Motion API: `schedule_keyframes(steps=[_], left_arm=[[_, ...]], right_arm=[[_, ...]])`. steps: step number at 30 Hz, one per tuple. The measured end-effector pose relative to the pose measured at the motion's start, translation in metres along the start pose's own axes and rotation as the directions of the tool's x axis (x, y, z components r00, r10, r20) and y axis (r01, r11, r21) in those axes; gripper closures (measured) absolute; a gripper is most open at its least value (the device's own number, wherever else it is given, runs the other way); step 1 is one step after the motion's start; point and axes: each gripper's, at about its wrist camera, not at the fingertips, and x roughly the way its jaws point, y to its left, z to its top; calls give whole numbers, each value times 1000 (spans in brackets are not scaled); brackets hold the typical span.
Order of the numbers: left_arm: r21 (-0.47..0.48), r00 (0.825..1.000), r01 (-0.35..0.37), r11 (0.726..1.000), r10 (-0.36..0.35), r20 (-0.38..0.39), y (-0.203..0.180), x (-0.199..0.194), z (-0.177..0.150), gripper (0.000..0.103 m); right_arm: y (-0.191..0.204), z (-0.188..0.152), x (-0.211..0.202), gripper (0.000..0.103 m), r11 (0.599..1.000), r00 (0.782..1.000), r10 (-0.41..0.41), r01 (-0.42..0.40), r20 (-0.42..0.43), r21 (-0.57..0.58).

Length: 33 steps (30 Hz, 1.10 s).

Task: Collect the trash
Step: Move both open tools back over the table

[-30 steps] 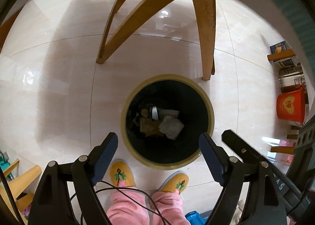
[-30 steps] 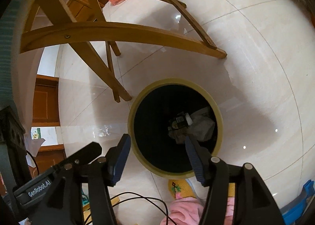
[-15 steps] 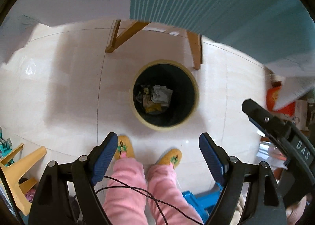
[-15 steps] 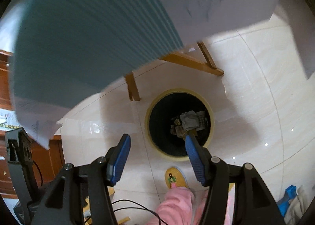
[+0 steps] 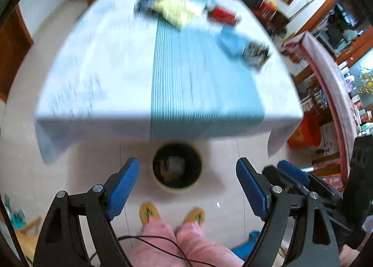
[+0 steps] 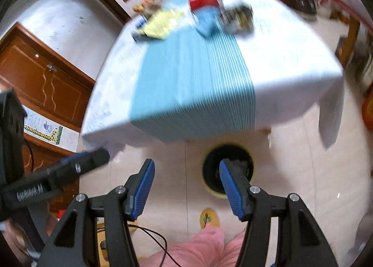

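I have both grippers up above the table (image 5: 98, 75) edge, and both are empty. The left gripper (image 5: 187, 187) has its jaws spread wide with nothing between them, and the right gripper (image 6: 186, 187) is likewise spread and holds nothing. Below them on the floor stands the bin (image 5: 177, 167), just past the table's near edge, with crumpled trash already lying in its bottom.

The step in hand, as I judge it, is going for the next piece. What is left sits at the far end of the table: a yellow wrapper (image 5: 174, 9), a red box (image 5: 222, 16), a blue packet (image 5: 233, 39) and a dark patterned packet (image 5: 256, 53) near the right side. Both views are smeared, so I cannot tell exactly what each one is or whether they touch.

The next move calls for carrying 1 gripper forward over the blue striped runner (image 5: 193, 80), well past the near edge, lining its jaws across a single item and lowering to the cloth before closing. I would take the dark patterned packet first, as it looks nearest.
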Motion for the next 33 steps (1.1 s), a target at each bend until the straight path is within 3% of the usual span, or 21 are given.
schedule_keyframes(steps=[3,9,16,20,25,33], left_arm=[[53,997,-20,998,16,80,-8,-27,33,19],[125,988,-32,992,12,153,-15,-55,88,19],[226,977,-51,973,2,215,-39,-68,124,19],[247,977,-65,967,11,213,-54,-57,141,19],[218,986,-70,974,33,165,-69,-23,158,19],[72,999,-47,996,46,14,-82,58,183,19]], right_arm=[[14,21,-24,45,999,998,-18,20,66,-29],[27,63,-46,45,997,988,-63,70,144,-43],[24,108,-62,45,989,961,-134,147,243,-33],[8,127,-64,45,987,954,-156,160,258,3],[-24,154,-51,45,989,962,-146,148,229,11],[-66,205,-21,45,992,986,-67,82,151,-98]])
